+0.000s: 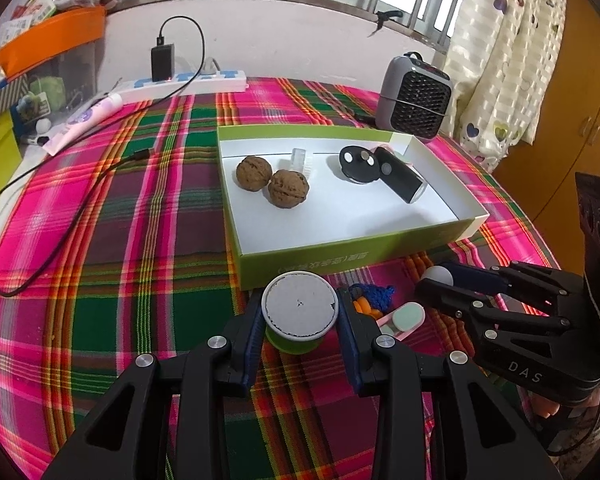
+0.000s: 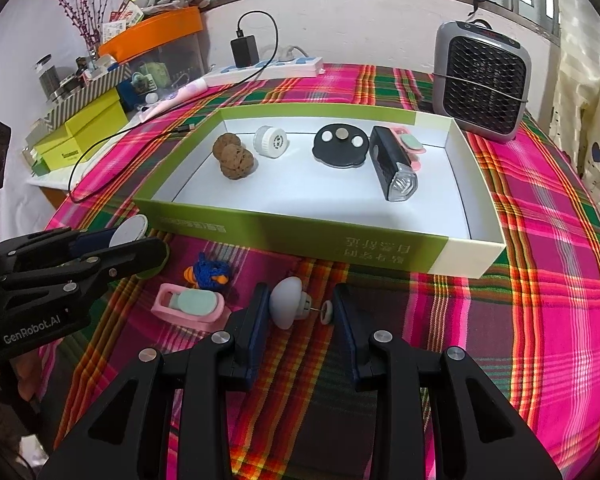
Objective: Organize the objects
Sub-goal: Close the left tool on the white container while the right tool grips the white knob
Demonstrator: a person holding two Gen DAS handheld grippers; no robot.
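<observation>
My left gripper (image 1: 301, 314) is shut on a green spool with a grey-white top (image 1: 298, 300), just in front of the green-and-white box (image 1: 340, 248). My right gripper (image 2: 301, 300) is shut on a lavender mushroom-shaped knob (image 2: 286, 306): its cap is against one pad and its small pin disc against the other. The box (image 2: 260, 224) holds two walnuts (image 2: 234, 160), a white cap (image 2: 270, 141), a black disc with magnets (image 2: 342, 146) and a black torch (image 2: 392, 168). On the cloth between the grippers lie a pink-and-mint case (image 2: 190, 304) and a blue cord (image 2: 210, 272).
A grey fan heater (image 2: 480, 84) stands behind the box at the right. A power strip with a black charger (image 1: 180, 80) and its cable (image 1: 60, 200) lie at the back left. Stacked boxes (image 2: 80, 132) crowd the left edge; a curtain (image 1: 500, 80) hangs at the right.
</observation>
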